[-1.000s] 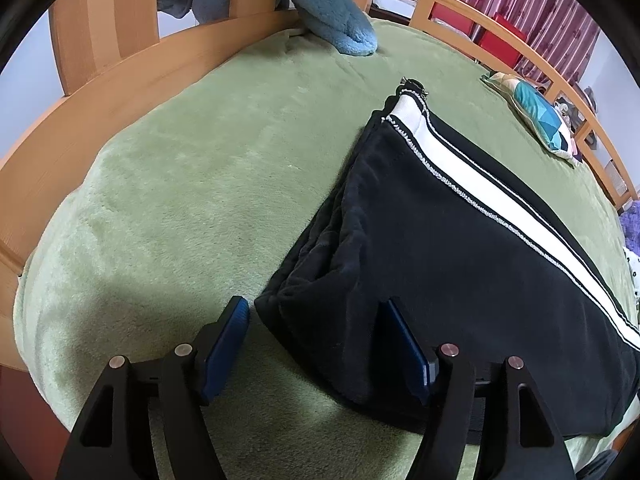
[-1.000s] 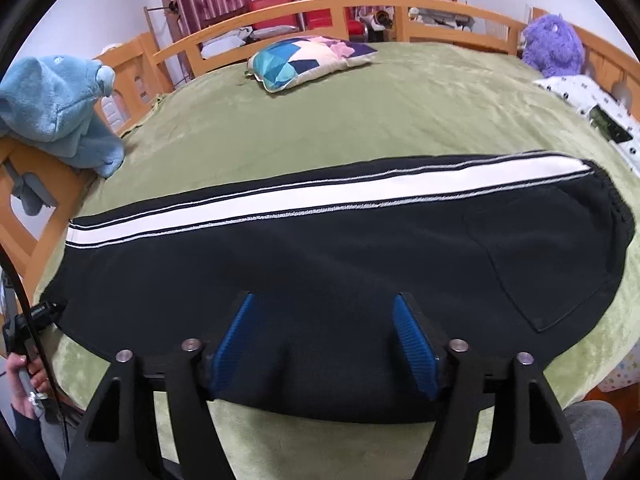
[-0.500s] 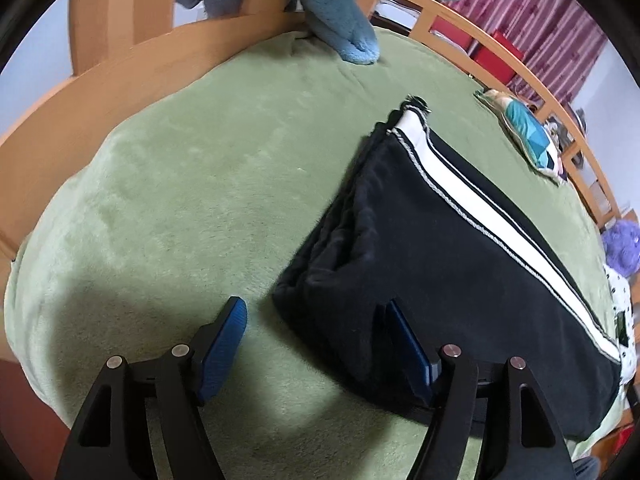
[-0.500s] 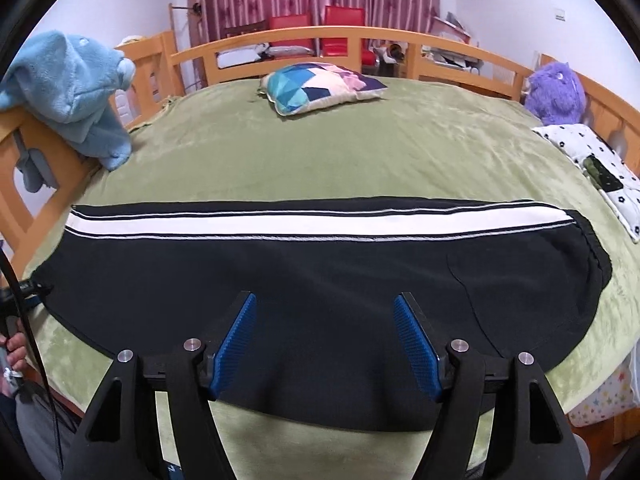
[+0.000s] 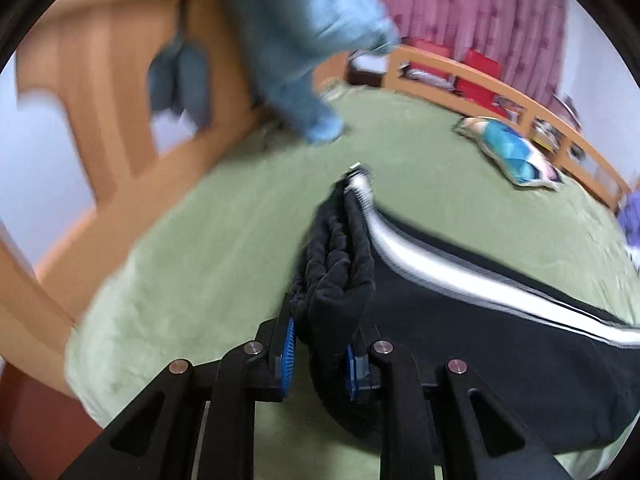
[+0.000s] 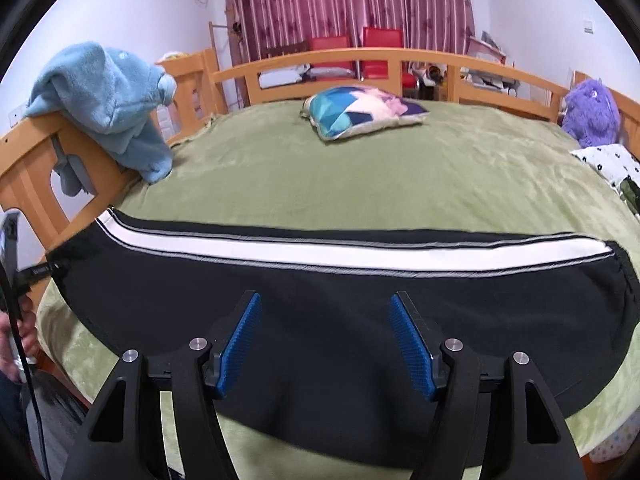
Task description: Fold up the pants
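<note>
The left gripper (image 5: pixel 320 344) is closing on the bunched fleecy black pants (image 5: pixel 460 320), lifting their hem off the plush green blanket (image 5: pixel 208 248), while the right gripper (image 6: pixel 326 340), closing slightly, is still spread above them.

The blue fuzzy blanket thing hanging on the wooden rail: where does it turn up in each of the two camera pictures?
Left wrist view: the blue fleece fills the top centre, blurred, hanging down to the green bedcover.
Right wrist view: the blue fleece is at the upper left, draped over the wooden rail.
Shared landmark: the patterned pillow, right of the fleece in both views.
</note>
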{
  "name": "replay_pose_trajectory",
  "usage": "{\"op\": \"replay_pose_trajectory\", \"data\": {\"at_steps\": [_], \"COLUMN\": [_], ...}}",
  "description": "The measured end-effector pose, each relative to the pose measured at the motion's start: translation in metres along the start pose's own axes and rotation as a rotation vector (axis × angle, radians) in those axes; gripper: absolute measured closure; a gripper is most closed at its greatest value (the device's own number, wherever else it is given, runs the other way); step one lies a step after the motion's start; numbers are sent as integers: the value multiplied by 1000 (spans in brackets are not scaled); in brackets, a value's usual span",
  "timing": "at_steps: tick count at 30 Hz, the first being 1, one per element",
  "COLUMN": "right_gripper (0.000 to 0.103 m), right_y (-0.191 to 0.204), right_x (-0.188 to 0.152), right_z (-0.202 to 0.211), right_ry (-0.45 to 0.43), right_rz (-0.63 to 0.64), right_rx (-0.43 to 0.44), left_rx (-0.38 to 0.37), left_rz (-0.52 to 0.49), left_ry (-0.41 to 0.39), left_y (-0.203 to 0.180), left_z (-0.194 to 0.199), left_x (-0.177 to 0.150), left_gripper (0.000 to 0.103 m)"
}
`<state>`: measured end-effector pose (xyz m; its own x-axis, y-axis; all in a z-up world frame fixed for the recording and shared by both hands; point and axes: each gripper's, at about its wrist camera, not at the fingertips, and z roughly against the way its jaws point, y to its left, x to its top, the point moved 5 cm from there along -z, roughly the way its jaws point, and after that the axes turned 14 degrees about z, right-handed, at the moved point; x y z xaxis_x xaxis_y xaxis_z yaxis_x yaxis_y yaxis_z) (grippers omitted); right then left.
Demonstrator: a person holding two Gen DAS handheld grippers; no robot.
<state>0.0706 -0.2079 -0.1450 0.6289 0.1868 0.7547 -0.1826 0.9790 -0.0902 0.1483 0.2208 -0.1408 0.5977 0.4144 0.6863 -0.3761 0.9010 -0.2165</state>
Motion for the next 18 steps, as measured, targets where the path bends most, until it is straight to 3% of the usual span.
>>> {"op": "replay_pose_trajectory", "data": {"at_steps": [4, 8, 12, 18], "right_gripper": [37, 36, 36, 36], "right_y": [-38, -82, -123, -177], "right_x": [-10, -31, -51, -79], "right_z": [9, 11, 23, 44], "right_ry": [-25, -25, -13, -50], "right_rz": [-39, -163, -250, -403], "right_rx": [-14, 0, -31, -47], "left_rx": [-50, -131, -200, -310], "left_rz": [-149, -294, -452, -613], "left_ry": [-47, -57, -49, 74], "left_y": [-73, -160, -252, -356], "left_z": [53, 96, 119, 111], "left_x": [3, -20, -66, -161], "left_gripper": [84, 84, 84, 84]}}
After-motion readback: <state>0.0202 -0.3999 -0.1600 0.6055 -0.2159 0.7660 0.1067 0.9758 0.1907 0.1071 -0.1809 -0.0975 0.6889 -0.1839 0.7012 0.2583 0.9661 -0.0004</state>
